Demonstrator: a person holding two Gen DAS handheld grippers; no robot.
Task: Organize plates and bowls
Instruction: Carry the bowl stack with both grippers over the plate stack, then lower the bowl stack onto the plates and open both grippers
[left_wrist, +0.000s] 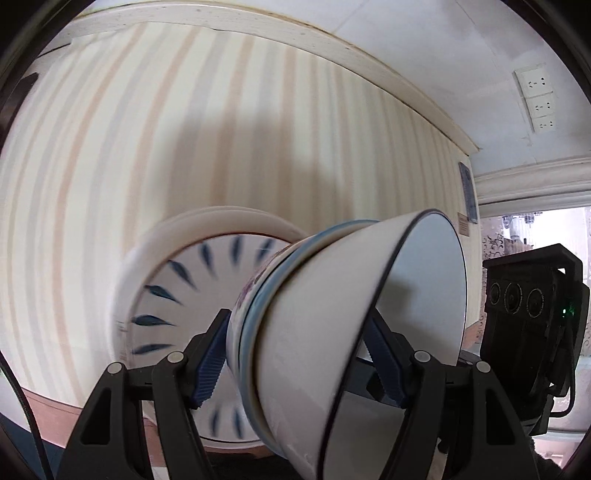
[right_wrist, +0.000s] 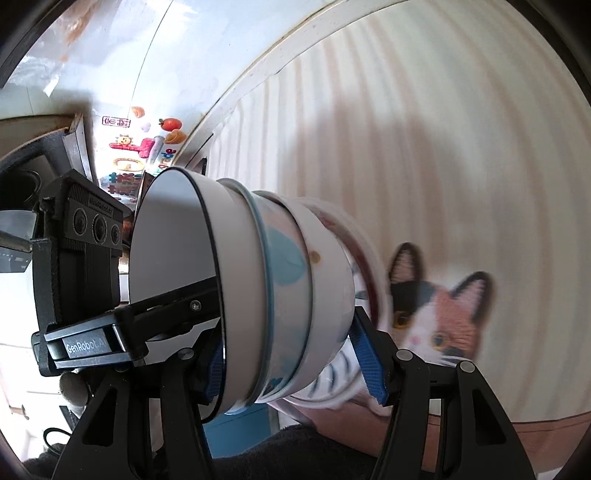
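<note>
1. Both tools clamp one nested stack of bowls (left_wrist: 332, 332) on a plate (left_wrist: 177, 306): left tool (left_wrist: 295, 362) and right tool (right_wrist: 291, 362), low centre of each frame.
2. Judged step: carrying the stack above the striped bench (left_wrist: 184, 129).
3. Next calls for level, matched lowering.
</note>
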